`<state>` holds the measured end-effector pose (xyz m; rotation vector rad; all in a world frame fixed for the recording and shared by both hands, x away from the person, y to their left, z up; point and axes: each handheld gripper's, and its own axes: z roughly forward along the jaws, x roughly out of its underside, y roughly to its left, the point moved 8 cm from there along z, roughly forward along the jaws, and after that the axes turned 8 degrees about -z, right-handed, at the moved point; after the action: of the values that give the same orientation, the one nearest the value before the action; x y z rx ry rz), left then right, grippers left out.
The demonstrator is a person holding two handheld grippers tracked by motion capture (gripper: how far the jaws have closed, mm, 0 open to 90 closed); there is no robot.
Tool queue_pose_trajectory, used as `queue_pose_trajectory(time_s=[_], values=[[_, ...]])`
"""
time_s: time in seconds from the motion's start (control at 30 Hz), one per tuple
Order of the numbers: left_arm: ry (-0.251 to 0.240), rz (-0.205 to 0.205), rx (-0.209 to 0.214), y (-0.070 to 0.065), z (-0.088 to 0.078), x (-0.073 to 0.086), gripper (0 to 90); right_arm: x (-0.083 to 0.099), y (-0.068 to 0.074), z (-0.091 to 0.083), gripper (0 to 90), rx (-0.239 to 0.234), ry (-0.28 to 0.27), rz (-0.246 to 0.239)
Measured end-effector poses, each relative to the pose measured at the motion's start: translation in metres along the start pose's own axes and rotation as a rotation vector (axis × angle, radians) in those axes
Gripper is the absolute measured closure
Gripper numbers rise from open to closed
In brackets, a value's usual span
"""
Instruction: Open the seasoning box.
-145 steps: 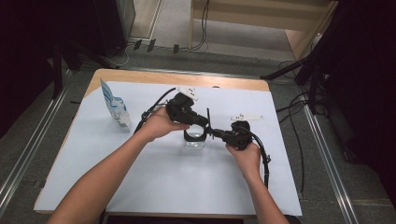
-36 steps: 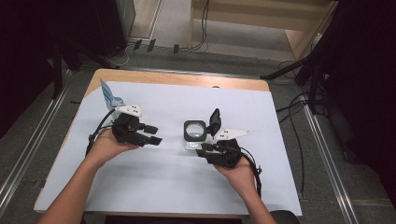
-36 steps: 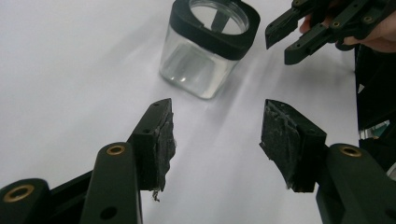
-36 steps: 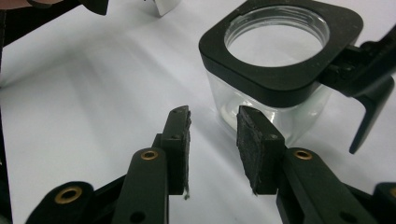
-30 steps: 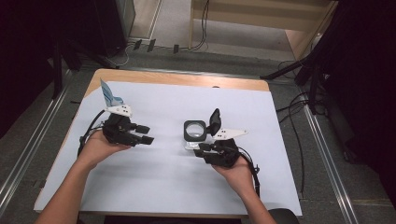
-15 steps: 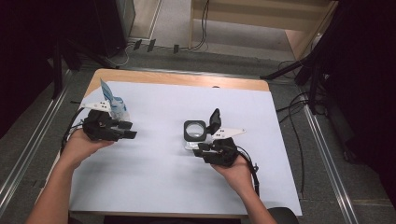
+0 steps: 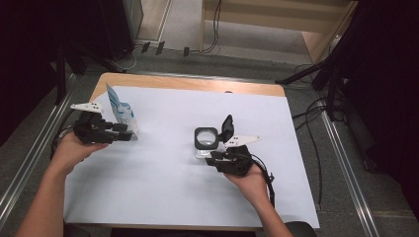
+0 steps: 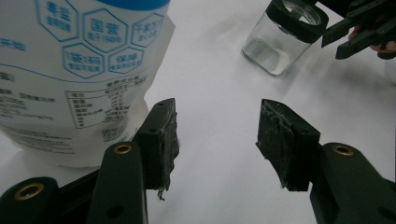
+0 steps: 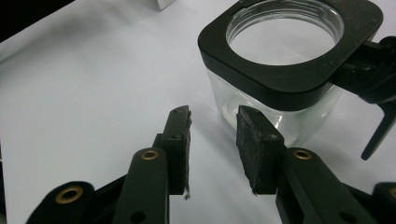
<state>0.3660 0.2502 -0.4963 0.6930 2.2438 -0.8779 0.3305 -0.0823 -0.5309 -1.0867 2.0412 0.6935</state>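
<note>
High view | left claw (image 7: 129,135) gapes empty beside pouch (image 7: 120,109) – table's left edge; right claw (image 7: 211,157) parted, empty, by jar (image 7: 206,140)

- The left gripper (image 7: 129,132) has left the glass jar (image 7: 206,140) at the middle of the worktop (image 7: 168,197) and swung out toward nine o'clock, ending just beside the white-and-blue pouch (image 7: 120,109).
- Its jaws have just been closing a little (nothing sits between them in the left gripper view; the pouch stands beside one pad).
- The right gripper (image 7: 213,157) has drawn back from the jar's three o'clock side to its five o'clock side.
- The jar's black lid (image 7: 226,129) now stands flipped up.
</note>
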Motion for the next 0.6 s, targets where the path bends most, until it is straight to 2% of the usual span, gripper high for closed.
queue_pose_trajectory(time_s=[0.1, 0.23, 0.33, 0.37, 0.43, 0.47, 0.57, 0.6], values=[[-0.009, -0.01, -0.023, 0.011, -0.01, -0.003, 48.3, 0.001, 0.002, 0.0, 66.5, -0.001, 0.005, -0.001], [-0.032, -0.036, -0.031, 0.02, -0.018, -0.006, 48.3, 0.002, 0.001, 0.0, 66.5, 0.004, 0.007, -0.002], [-0.037, -0.052, -0.071, 0.034, -0.029, -0.011, 48.3, 0.002, 0.0, -0.001, 66.5, 0.007, 0.007, 0.008], [-0.037, -0.052, -0.071, 0.034, -0.029, -0.011, 48.2, 0.002, 0.0, -0.001, 66.5, 0.007, 0.007, 0.008], [-0.056, -0.061, -0.073, 0.039, -0.034, -0.015, 48.3, 0.003, -0.001, 0.0, 66.5, 0.006, 0.011, 0.008], [-0.062, -0.06, -0.089, 0.044, -0.039, -0.021, 48.3, 0.003, -0.001, 0.0, 66.5, 0.006, 0.013, 0.01], [-0.067, -0.052, -0.095, 0.048, -0.042, -0.025, 47.9, 0.003, -0.001, 0.001, 66.5, 0.004, 0.015, 0.012], [-0.08, -0.057, -0.078, 0.053, -0.045, -0.03, 47.6, 0.004, -0.001, 0.002, 66.5, 0.005, 0.016, 0.011]])
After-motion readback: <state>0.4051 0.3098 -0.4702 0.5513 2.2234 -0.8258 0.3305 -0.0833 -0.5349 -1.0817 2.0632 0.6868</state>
